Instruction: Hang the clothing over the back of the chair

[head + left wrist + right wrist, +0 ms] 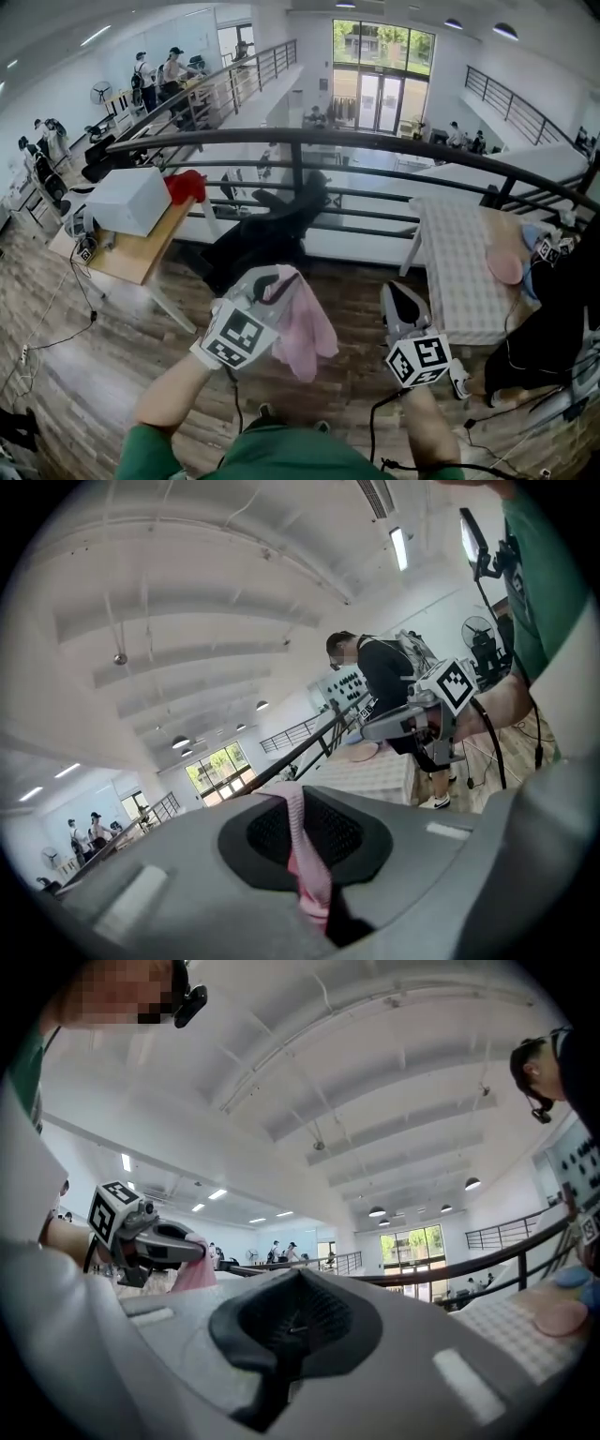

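A pink garment (307, 330) hangs from my left gripper (272, 278), whose jaws are shut on a fold of it; the same pink cloth (309, 855) runs pinched between the dark pads in the left gripper view. My right gripper (399, 292) is held beside it to the right, shut with nothing between its pads (281, 1326). Ahead of both stands a black office chair (272, 230) against the railing, apart from the garment. In the right gripper view the left gripper (192, 1251) shows with the pink cloth (194, 1277) below it.
A black railing (375, 141) crosses behind the chair. At the left is a wooden table (131, 258) with a white box (127, 200) and a red item (187, 185). A table with a checked cloth (455, 262) stands right, with a person in black (553, 309) beside it.
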`<action>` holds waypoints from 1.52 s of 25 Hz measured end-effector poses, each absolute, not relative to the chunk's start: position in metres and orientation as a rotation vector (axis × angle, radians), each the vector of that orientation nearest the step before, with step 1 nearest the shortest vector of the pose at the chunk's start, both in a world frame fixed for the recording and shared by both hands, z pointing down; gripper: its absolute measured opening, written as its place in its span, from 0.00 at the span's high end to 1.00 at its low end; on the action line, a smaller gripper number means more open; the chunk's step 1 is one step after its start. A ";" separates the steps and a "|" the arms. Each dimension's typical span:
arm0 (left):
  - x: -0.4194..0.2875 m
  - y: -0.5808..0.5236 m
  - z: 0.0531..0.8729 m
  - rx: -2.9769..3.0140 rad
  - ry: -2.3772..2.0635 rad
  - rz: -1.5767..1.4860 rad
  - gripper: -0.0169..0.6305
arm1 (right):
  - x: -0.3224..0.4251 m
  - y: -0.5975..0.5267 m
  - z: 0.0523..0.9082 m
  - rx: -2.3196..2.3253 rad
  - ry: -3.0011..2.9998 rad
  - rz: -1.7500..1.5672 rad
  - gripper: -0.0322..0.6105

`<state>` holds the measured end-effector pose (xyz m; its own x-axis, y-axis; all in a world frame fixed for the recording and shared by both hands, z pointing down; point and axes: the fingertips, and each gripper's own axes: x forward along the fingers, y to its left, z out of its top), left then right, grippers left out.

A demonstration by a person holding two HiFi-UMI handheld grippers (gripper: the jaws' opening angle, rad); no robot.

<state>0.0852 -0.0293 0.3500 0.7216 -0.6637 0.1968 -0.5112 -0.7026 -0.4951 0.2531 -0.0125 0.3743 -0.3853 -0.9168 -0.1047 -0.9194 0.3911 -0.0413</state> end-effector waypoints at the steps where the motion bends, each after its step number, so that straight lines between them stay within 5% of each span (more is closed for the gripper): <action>1: 0.090 -0.034 0.347 -2.509 0.897 -0.507 0.94 | 0.256 -0.017 0.369 -1.672 2.519 0.042 0.95; 21: 0.122 -0.186 0.331 -2.569 0.631 -0.347 0.94 | 0.220 -0.149 0.373 -1.809 2.509 0.064 0.95; 38: 0.027 -0.401 0.152 -2.423 0.724 0.120 0.94 | 0.187 -0.277 0.367 -2.047 2.331 0.081 0.95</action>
